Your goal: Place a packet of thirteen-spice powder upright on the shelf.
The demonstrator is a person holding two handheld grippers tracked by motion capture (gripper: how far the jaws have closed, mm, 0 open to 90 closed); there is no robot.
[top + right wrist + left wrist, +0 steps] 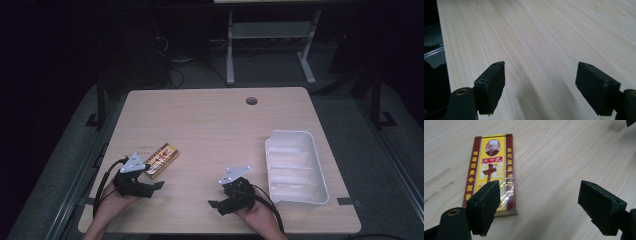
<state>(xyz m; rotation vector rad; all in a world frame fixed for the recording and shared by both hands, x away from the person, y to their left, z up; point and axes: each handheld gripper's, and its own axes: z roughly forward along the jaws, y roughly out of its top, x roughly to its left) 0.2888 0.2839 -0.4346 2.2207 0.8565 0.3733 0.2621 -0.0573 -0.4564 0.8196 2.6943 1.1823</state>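
Note:
A flat red and yellow box (162,160) with printed characters lies on the wooden table (215,125) at the front left. In the left gripper view the box (491,172) lies ahead of the left jaw, partly behind it. My left gripper (159,186) sits just in front of the box, open and holding nothing; its jaws (541,207) stand wide apart. My right gripper (214,205) rests near the table's front edge, left of the tray, open over bare wood (540,87).
A white plastic tray (295,167) with ribbed compartments stands at the front right of the table. A cable hole (251,101) sits near the far edge. Dark floor, a desk frame (270,45) and cables lie beyond the table.

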